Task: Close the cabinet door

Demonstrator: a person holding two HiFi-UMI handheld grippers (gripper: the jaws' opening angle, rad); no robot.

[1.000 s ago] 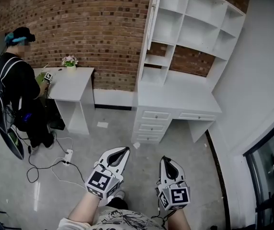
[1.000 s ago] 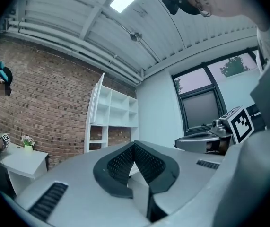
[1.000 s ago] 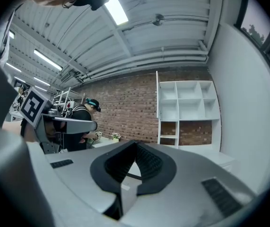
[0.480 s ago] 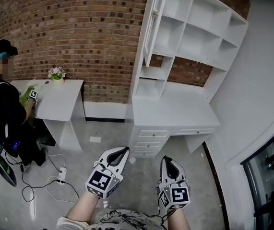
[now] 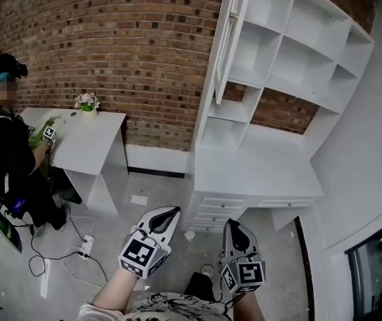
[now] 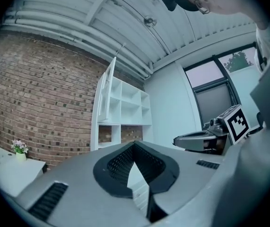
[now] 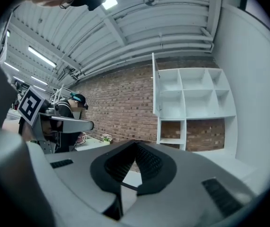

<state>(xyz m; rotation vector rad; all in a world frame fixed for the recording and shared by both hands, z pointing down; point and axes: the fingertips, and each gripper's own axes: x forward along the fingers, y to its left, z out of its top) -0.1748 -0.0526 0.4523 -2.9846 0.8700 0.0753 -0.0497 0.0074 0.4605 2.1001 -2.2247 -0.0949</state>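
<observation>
I held the left gripper (image 5: 173,210) and right gripper (image 5: 231,223) level, jaws closed on nothing, well apart from the cabinet door (image 5: 226,42), which stood open at the shelf unit's (image 5: 291,52) upper left, as I judged a push needs no grip.

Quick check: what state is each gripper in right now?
Left gripper: closed, holding nothing.
Right gripper: closed, holding nothing.

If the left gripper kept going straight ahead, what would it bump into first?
Probably the white drawer unit under the white desk: the left gripper aims level at it, though depth is hard to judge.
</observation>
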